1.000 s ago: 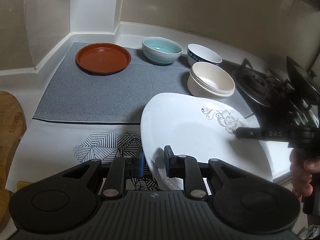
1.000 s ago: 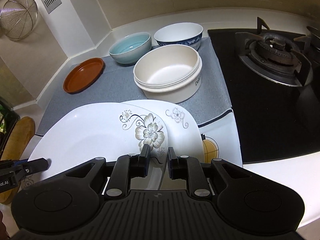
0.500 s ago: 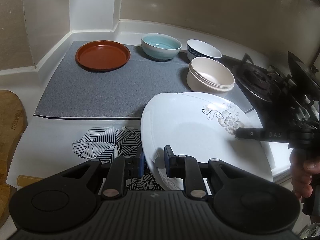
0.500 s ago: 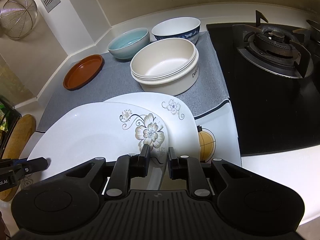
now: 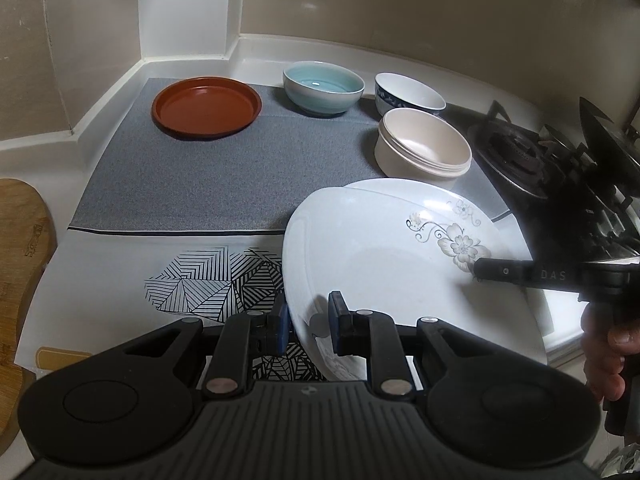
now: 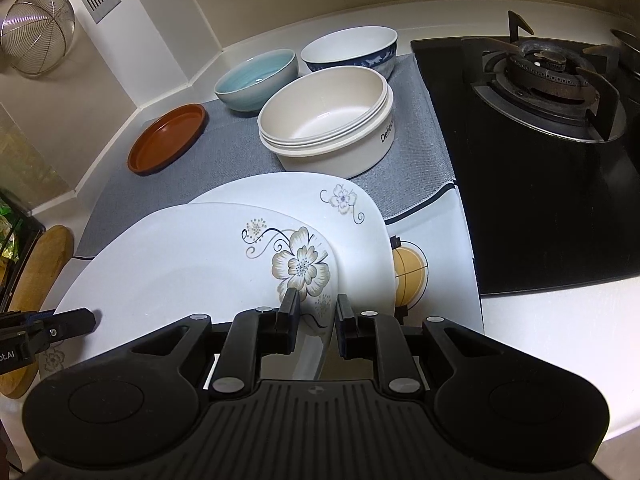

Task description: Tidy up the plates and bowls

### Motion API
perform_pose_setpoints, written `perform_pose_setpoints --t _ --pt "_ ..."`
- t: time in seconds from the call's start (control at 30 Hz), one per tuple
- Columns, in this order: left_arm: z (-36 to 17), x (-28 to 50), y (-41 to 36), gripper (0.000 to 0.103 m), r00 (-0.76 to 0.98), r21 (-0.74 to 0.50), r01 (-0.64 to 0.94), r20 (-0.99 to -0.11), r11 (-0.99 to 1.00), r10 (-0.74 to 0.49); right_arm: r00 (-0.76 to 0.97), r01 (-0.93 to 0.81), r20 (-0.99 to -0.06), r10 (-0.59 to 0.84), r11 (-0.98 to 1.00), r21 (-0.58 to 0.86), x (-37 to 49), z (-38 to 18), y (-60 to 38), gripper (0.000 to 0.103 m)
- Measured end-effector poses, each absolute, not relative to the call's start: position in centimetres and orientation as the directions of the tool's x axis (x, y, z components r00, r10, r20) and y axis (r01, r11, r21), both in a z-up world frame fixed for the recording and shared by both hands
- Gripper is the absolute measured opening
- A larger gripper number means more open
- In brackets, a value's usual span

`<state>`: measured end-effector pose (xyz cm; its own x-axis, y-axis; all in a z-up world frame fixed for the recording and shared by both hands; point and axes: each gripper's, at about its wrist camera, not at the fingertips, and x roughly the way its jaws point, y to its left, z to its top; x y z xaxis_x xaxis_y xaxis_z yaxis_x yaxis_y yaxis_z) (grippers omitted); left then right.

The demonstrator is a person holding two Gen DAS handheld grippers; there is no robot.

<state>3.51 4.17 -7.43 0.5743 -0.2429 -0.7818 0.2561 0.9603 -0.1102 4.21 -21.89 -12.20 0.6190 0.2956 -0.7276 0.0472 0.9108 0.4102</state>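
A large white plate with a flower print (image 5: pixel 380 248) is held tilted above the counter by both grippers. My left gripper (image 5: pixel 308 322) is shut on its near left rim. My right gripper (image 6: pixel 316 312) is shut on the flowered right rim, and its finger (image 5: pixel 486 270) also shows in the left wrist view. A second flowered white plate (image 6: pixel 304 196) lies under it, partly covered. Behind stand a cream bowl (image 6: pixel 328 120), a light blue bowl (image 6: pixel 256 76), a blue-patterned white bowl (image 6: pixel 348 50) and a brown plate (image 5: pixel 206 106), all on a grey mat (image 5: pixel 200 188).
A black gas stove (image 6: pixel 548 76) lies to the right of the mat. A wooden cutting board (image 5: pixel 20 240) sits at the left counter edge. A wire strainer (image 6: pixel 36 36) hangs on the wall. A hand (image 5: pixel 604 352) grips the right handle.
The held plate has drawn back a little toward me, so more of the lower plate's far rim shows. Both grips stay the same.
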Motion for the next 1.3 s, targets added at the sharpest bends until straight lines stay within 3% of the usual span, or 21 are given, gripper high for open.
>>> perform_pose_setpoints --t 1.3 --pt "-6.9 3.1 3.3 0.017 0.581 -0.044 0.205 -0.798 0.978 -0.158 0.665 -0.002 -0.699 0.262 0.937 0.350 3.3 -12.1 -20.8 0.025"
